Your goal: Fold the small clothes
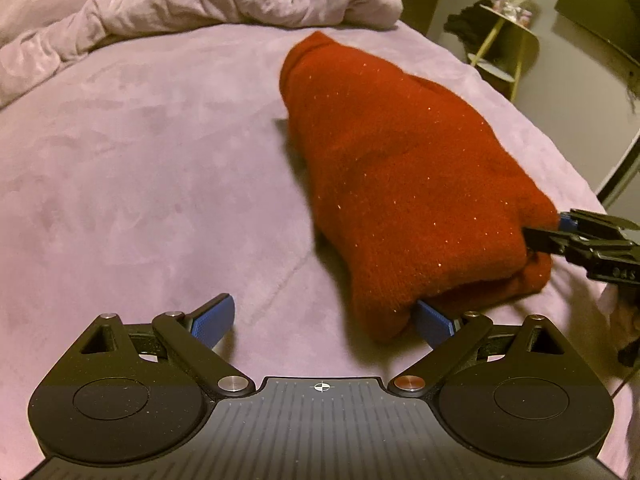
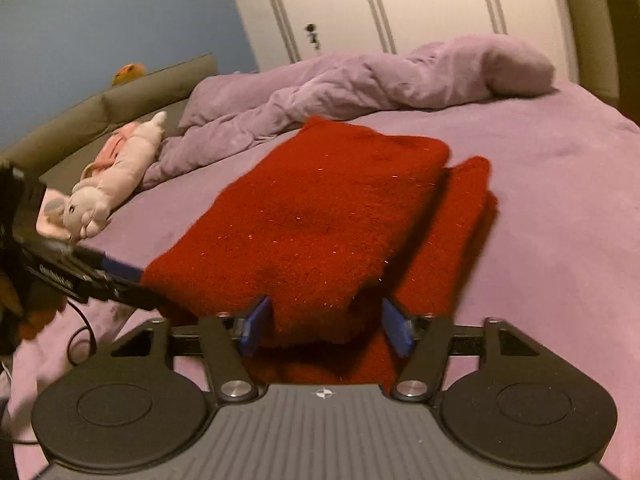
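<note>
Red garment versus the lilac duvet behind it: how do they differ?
The red garment lies folded in flat layers; the lilac duvet is bunched and crumpled. The garment is a fuzzy knit with glinting flecks; the duvet is plain cloth. The garment is far smaller. Both rest on the bed.

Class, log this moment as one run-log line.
red garment: folded on purple bed | left gripper: open, at its edge | right gripper: open, garment between jaws
</note>
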{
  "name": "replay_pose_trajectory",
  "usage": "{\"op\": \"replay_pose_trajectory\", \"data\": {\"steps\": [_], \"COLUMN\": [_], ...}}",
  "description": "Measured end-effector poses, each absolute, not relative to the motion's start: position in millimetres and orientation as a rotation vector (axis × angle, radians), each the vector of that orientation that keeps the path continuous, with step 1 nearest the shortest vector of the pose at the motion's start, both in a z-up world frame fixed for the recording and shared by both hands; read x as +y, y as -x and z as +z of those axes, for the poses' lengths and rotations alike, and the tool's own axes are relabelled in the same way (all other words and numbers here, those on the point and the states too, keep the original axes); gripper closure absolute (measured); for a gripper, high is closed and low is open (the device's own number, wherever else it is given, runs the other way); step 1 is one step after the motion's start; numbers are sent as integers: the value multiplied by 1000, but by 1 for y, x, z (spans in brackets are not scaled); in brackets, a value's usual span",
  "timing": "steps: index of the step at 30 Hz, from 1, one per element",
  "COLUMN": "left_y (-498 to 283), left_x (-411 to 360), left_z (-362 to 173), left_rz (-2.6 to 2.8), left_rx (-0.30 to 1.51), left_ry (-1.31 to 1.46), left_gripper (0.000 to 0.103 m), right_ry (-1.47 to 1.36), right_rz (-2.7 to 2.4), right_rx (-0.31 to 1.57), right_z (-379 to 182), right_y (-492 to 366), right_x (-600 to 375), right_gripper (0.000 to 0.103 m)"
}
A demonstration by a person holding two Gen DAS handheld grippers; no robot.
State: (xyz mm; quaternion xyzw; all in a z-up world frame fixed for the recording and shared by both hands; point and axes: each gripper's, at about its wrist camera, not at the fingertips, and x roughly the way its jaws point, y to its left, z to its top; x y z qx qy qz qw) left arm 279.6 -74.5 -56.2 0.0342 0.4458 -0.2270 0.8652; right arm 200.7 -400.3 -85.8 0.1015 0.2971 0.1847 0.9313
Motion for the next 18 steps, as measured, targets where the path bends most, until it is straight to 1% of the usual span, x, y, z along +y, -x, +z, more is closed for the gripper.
{"op": "replay_pose_trajectory", "data": {"steps": [1,2,3,5,9,11,12,14,15,16,17,18], "left_y": [-280,-281,-282,-280,-279,-286,-290,-301,-308,-313,-319,-326], "left_x": [-75,-75,-76,-75,-63,-55,-51,-44,-42,-42,-44,-46], "left_z": [-55,-53,-51,-47,-40,-39,-39,-41,-41,-41,-41,-40], "left_rz": [-479,-484,-488,-500,-519,-502,-484,-448,-438,-431,-433,-449], "left_rx": [938,941,942,936,920,921,924,931,932,933,930,924], "left_ry": [-78,-82,-91,-115,-108,-56,-19,63,104,131,159,186], "left_gripper": [5,5,5,5,5,5,5,5,5,5,5,5], "right_ry": [-205,-201,-197,-194,-380,-275,-283,-366,-390,-406,-411,-417], "right_rz": [386,400,406,426,489,386,377,368,356,347,331,308], "right_rx": [603,602,609,616,593,727,766,770,764,747,724,697], "right_z": [-85,-85,-84,-80,-78,-97,-106,-104,-98,-93,-87,-82], "right_y": [-200,-200,-203,-202,-187,-190,-192,-191,-190,-188,-183,-181], "right_x": [-399,-396,-392,-390,-415,-411,-413,-423,-426,-429,-432,-436], "right_gripper": [65,76,81,86,88,90,90,90,88,82,64,41]}}
